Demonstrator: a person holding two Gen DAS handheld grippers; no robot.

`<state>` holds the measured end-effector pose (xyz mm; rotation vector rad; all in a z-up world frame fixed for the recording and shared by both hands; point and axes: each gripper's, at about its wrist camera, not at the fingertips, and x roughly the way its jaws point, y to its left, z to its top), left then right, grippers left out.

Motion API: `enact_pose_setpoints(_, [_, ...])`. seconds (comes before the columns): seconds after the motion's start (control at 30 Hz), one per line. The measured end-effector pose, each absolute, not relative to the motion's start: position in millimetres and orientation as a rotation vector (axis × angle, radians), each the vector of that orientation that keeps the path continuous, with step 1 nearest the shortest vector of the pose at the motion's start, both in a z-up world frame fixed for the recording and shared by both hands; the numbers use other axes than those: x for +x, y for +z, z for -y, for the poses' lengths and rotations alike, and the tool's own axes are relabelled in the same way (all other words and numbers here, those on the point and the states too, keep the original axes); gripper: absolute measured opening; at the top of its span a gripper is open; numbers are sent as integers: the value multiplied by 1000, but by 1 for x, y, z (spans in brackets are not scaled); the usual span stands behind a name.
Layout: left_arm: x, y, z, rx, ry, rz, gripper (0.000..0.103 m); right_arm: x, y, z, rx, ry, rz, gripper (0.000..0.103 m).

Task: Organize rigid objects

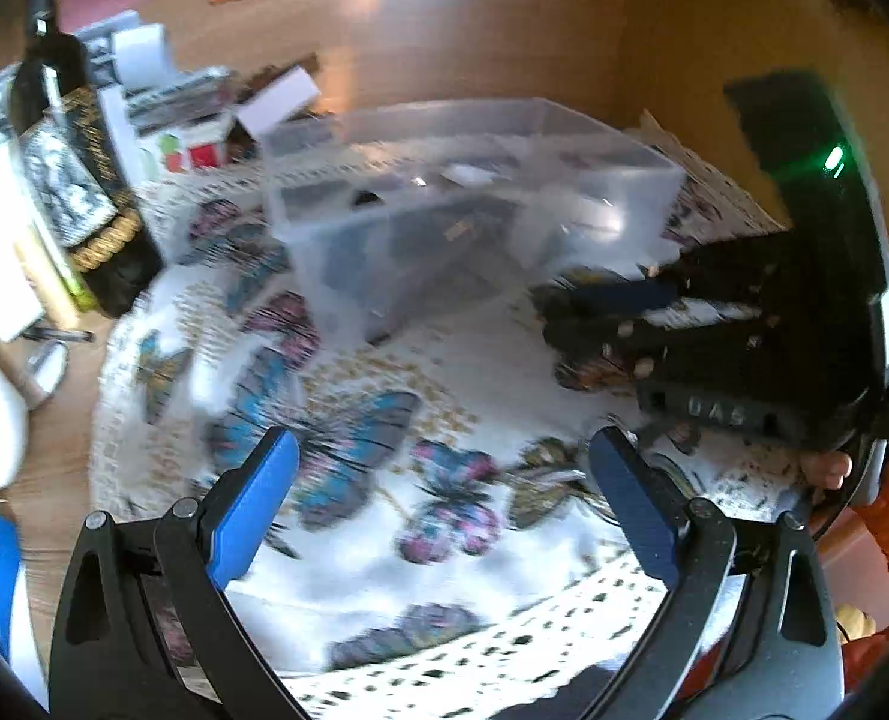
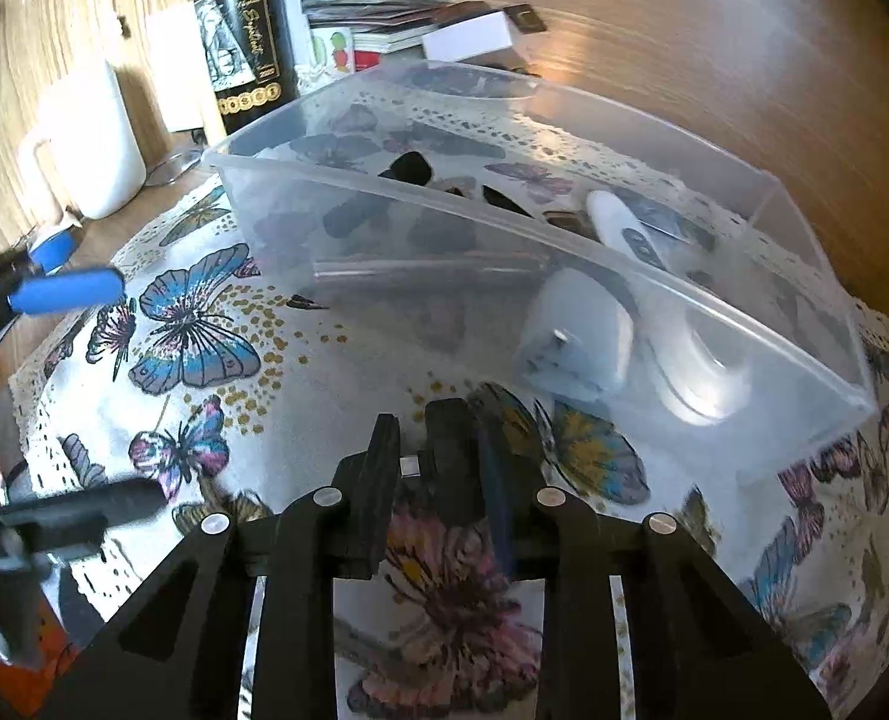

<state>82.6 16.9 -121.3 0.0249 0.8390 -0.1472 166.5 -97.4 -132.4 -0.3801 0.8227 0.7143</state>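
Observation:
A clear plastic bin (image 2: 564, 252) stands on a butterfly-print cloth (image 2: 234, 384) and holds a white charger (image 2: 576, 336), a white remote (image 2: 618, 228) and several dark small items. My right gripper (image 2: 438, 438) is shut on a small black object with a metal end (image 2: 450, 450), low over the cloth in front of the bin. My left gripper (image 1: 444, 468) is open and empty above the cloth, with the bin (image 1: 474, 204) ahead. The right gripper (image 1: 714, 324) shows at the right of the left wrist view, blurred.
A dark wine bottle (image 2: 240, 30), a white jug (image 2: 90, 138) and stacked books and boxes (image 2: 396, 18) stand at the back left. The wooden table (image 2: 714, 48) extends behind the bin. A pen (image 1: 54, 335) lies at the cloth's left edge.

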Motion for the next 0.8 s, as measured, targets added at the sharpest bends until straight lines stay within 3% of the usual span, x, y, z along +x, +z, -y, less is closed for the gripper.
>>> enact_pose_setpoints(0.67, [95,-147,40,16,-184,-932,99,145,-118,184,-226,585,-732,24])
enact_pose_setpoints(0.8, [95,-149,49,55,-158,-901,82,141,-116,193,-215,579,-718,24])
